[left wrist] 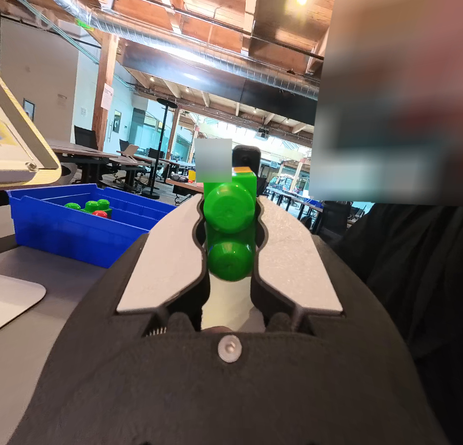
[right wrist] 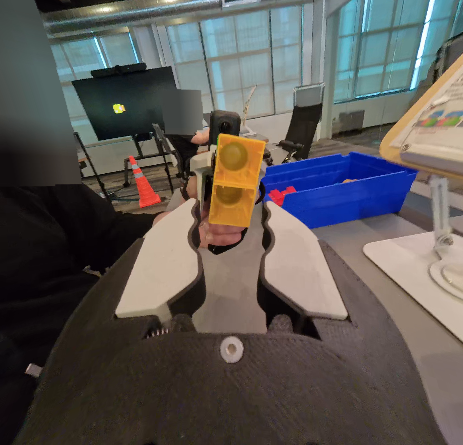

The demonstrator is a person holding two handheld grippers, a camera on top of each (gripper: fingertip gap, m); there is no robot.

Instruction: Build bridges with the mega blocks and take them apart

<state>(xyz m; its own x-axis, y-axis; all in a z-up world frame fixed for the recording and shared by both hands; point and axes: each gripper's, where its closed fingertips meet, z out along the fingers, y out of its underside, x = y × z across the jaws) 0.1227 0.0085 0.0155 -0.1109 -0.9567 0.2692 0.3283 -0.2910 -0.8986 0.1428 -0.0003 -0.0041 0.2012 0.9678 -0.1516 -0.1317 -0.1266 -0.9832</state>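
Note:
In the left wrist view my left gripper (left wrist: 229,202) is shut on a green two-stud block (left wrist: 229,215), studs facing the camera, both pads pressed on its sides. A yellow block (left wrist: 241,169) shows as a sliver behind the green one. In the right wrist view the yellow block (right wrist: 235,182) faces me with its hollow underside. It stands between the tips of my right gripper (right wrist: 229,207), whose fingers (right wrist: 273,215) stand apart from it with a gap on each side. The left gripper's finger (right wrist: 200,167) shows behind the yellow block. Both grippers are raised above the table.
A blue bin (left wrist: 62,232) on the grey table (left wrist: 50,282) holds green and red blocks (left wrist: 97,206); in the right wrist view the bin (right wrist: 350,202) shows red blocks (right wrist: 280,193). A stand with a printed sheet (right wrist: 426,132) and white base (right wrist: 400,270) is at right. A person's dark sleeve (right wrist: 50,232) is at left.

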